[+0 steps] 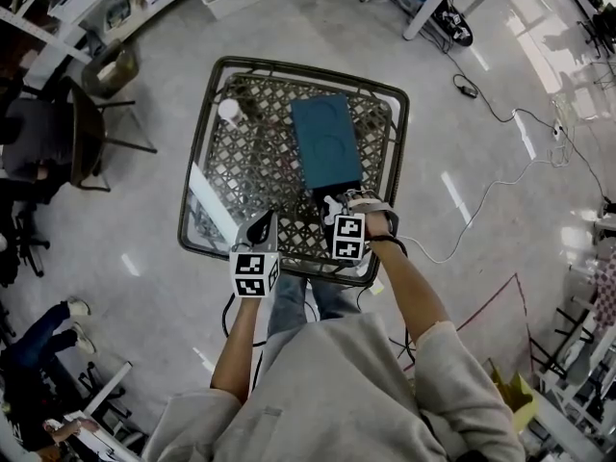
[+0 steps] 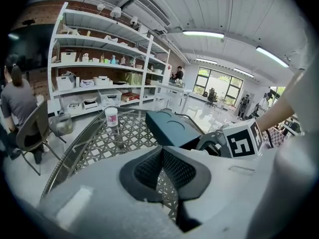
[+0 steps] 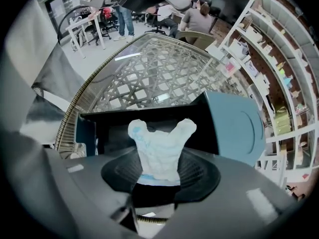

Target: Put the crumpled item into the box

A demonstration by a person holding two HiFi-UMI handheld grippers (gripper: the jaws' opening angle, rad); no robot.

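Observation:
A crumpled white item with blue marks (image 3: 160, 151) is pinched between the pads of my right gripper (image 3: 160, 172), which is shut on it. In the right gripper view it hangs just above the dark open inside of the teal box (image 3: 117, 128), whose lid (image 3: 237, 126) stands open to the right. In the head view the right gripper (image 1: 339, 207) points steeply down at the near end of the box (image 1: 325, 142). My left gripper (image 1: 262, 227) stays to the left of it over the table, its pads (image 2: 149, 168) closed together on nothing.
The box rests on a glass table with a lattice top and a dark metal frame (image 1: 197, 142). A small white jar (image 1: 229, 111) stands at its far left corner. Chairs, shelves, cables and people surround the table.

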